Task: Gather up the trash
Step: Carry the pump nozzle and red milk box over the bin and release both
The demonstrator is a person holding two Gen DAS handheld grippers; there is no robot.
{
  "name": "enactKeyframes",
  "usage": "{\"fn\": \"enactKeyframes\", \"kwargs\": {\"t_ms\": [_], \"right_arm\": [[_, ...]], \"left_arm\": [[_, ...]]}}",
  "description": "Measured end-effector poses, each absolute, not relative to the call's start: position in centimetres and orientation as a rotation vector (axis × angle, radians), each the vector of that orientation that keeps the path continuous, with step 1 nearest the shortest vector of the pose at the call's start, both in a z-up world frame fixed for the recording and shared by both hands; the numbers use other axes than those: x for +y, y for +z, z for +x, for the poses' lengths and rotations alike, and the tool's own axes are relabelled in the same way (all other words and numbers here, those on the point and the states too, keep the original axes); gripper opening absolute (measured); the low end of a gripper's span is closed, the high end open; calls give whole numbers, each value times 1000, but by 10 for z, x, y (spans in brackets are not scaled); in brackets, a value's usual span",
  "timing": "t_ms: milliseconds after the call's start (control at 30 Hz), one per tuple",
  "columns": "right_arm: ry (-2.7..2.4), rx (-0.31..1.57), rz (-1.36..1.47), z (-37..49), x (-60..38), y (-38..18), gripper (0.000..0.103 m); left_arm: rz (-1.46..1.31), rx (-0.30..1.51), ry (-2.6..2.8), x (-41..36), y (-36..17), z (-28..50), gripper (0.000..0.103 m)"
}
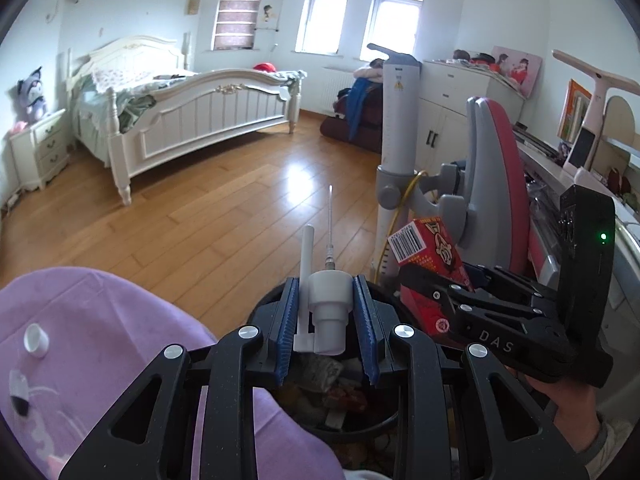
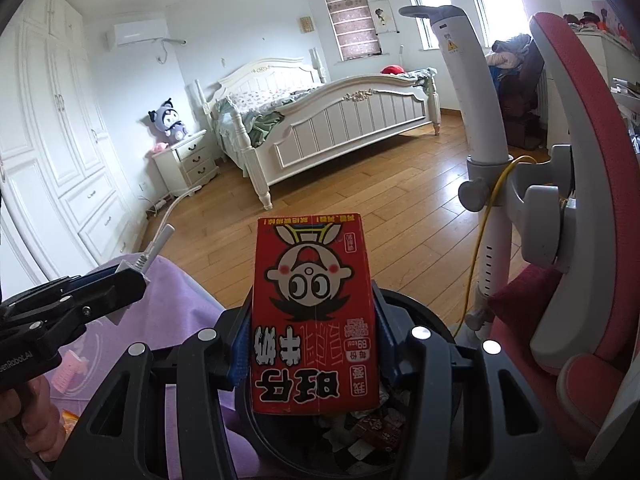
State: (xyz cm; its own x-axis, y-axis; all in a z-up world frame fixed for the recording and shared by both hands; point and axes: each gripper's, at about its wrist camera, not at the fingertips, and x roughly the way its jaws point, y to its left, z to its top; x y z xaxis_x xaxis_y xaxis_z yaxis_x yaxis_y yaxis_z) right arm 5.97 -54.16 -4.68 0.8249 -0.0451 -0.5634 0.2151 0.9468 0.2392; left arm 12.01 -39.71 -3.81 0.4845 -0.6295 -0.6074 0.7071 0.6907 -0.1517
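A white spray-pump head (image 1: 327, 300) with a thin dip tube stands upright between the blue pads of my left gripper (image 1: 326, 280), which is shut on it. Right under it is a black trash bin (image 1: 352, 432) holding wrappers and paper. My right gripper (image 2: 314, 308) is shut on a red milk carton (image 2: 314, 280), printed with a cartoon face, held over the same bin (image 2: 408, 300). In the left wrist view, the right gripper (image 1: 440, 288) and carton (image 1: 428, 252) hang just right of the pump. In the right wrist view, the left gripper (image 2: 128, 280) is at the left.
A purple cushion (image 1: 100, 340) with a small white cap (image 1: 36, 340) on it lies left of the bin. A pink and grey chair (image 1: 496, 184) and a desk (image 1: 560, 168) crowd the right. Wooden floor (image 1: 224, 208) stretches to a white bed (image 1: 192, 112).
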Motion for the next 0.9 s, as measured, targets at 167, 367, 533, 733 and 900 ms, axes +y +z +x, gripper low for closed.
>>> {"fn": "enactKeyframes", "kwargs": {"t_ms": [167, 367, 533, 733, 900], "right_arm": [[-162, 621, 317, 61, -551, -59, 49], [-169, 649, 329, 62, -558, -69, 49], [-179, 662, 340, 62, -563, -74, 50], [-225, 670, 347, 60, -567, -74, 66], [-232, 659, 340, 54, -563, -71, 74]], "left_arm": [[135, 723, -819, -415, -55, 129, 29], [148, 759, -827, -427, -70, 137, 29], [161, 774, -837, -437, -76, 140, 29], [185, 765, -823, -443, -71, 139, 49], [179, 715, -787, -433, -55, 133, 77]]}}
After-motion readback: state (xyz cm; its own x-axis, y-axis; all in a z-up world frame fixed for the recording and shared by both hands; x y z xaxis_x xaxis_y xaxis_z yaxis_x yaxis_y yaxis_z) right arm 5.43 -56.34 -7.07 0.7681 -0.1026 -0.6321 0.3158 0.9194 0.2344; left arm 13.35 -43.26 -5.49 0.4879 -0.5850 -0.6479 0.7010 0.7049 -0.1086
